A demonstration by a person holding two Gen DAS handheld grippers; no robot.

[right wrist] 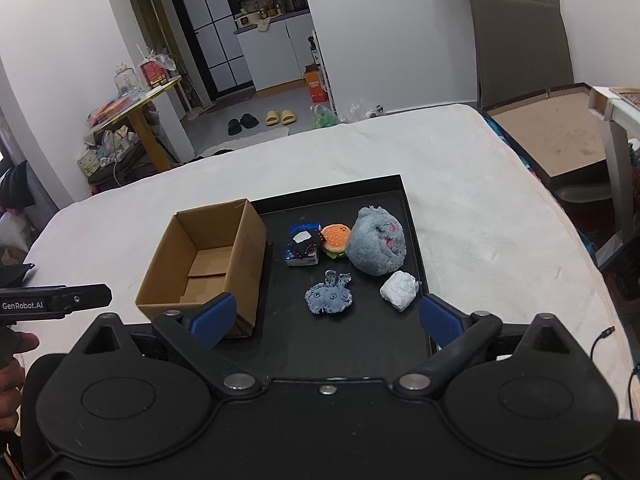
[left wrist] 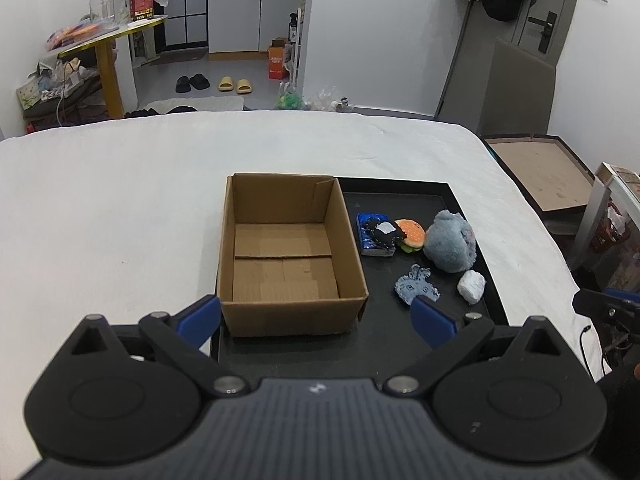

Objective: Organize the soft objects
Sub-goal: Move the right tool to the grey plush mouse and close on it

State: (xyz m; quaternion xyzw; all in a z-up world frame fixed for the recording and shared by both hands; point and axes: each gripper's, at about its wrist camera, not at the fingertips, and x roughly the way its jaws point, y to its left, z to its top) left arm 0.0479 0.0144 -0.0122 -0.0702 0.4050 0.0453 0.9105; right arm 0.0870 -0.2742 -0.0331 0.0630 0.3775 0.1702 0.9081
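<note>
A black tray [left wrist: 400, 188] [right wrist: 340, 352] lies on the white bed cover. On it stands an empty open cardboard box [left wrist: 286, 254] [right wrist: 208, 264]. Right of the box lie a blue packet with a black patch on top [left wrist: 376, 236] [right wrist: 303, 245], a burger plush [left wrist: 412, 235] [right wrist: 336, 240], a round grey plush [left wrist: 450, 242] [right wrist: 376, 240], a flat blue denim toy [left wrist: 416, 284] [right wrist: 329, 295] and a white wad [left wrist: 472, 286] [right wrist: 400, 290]. My left gripper [left wrist: 316, 322] is open just before the box's near wall. My right gripper [right wrist: 326, 322] is open just short of the denim toy, with nothing between its pads.
The white bed cover [left wrist: 120, 220] [right wrist: 480, 220] spreads wide around the tray. A brown board [left wrist: 540, 172] [right wrist: 560, 136] lies past the bed's right edge. Slippers [left wrist: 234, 84] and a yellow side table [left wrist: 108, 40] stand on the floor beyond. The other gripper's tip [right wrist: 76, 300] shows at left.
</note>
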